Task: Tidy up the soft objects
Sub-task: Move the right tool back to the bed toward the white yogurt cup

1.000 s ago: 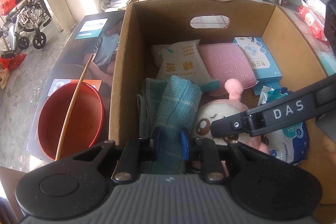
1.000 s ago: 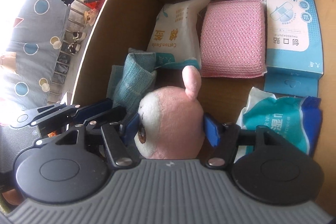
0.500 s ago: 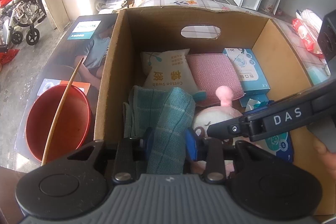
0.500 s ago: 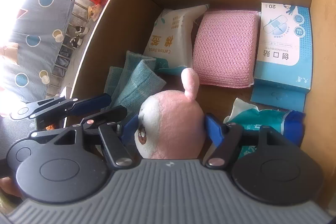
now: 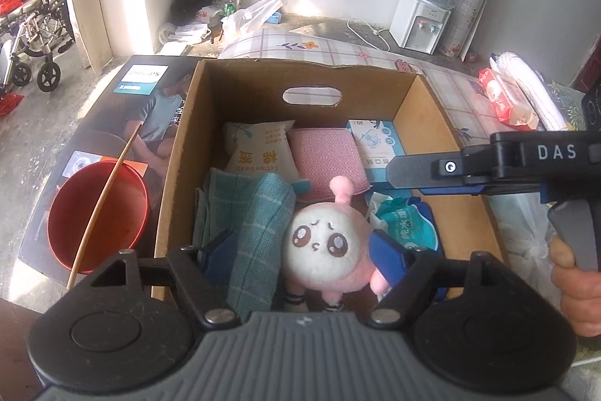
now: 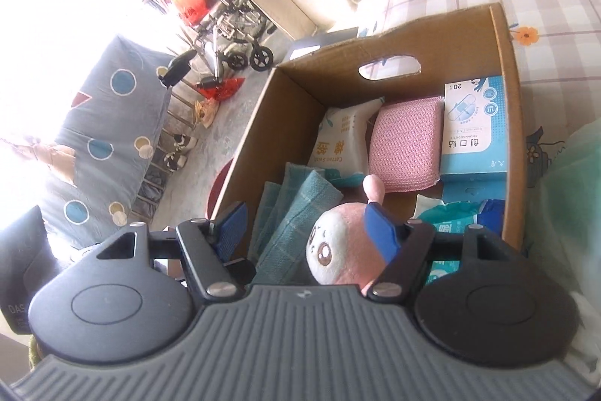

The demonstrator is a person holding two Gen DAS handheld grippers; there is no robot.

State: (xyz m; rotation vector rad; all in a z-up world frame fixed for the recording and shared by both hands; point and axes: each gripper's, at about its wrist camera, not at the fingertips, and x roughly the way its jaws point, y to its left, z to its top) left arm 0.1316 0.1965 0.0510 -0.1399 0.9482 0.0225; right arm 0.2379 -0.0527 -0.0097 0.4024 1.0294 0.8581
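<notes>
An open cardboard box (image 5: 180,153) holds a pink and white plush toy (image 5: 326,247), a folded teal cloth (image 5: 255,232), a cotton swab bag (image 5: 259,153), a pink sponge cloth (image 5: 323,156), a blue plaster box (image 5: 375,145) and a wet wipes pack (image 5: 405,228). My left gripper (image 5: 300,258) is open above the box's near side, empty. My right gripper (image 6: 304,232) is open and empty, raised over the box; it shows in the left wrist view (image 5: 488,168). The toy (image 6: 345,247) and the cloth (image 6: 296,224) lie in the box.
A red bowl (image 5: 97,213) with a stick (image 5: 105,202) stands left of the box on a dark printed carton (image 5: 124,123). A checked cloth (image 6: 544,10) covers the surface behind. Tissue packs (image 5: 507,96) lie at the right. A wheelchair (image 5: 30,36) stands far left.
Both grippers opened and rose up out of the box. The left one let go of the teal cloth, the right one let go of the plush toy; both now rest in the box.
</notes>
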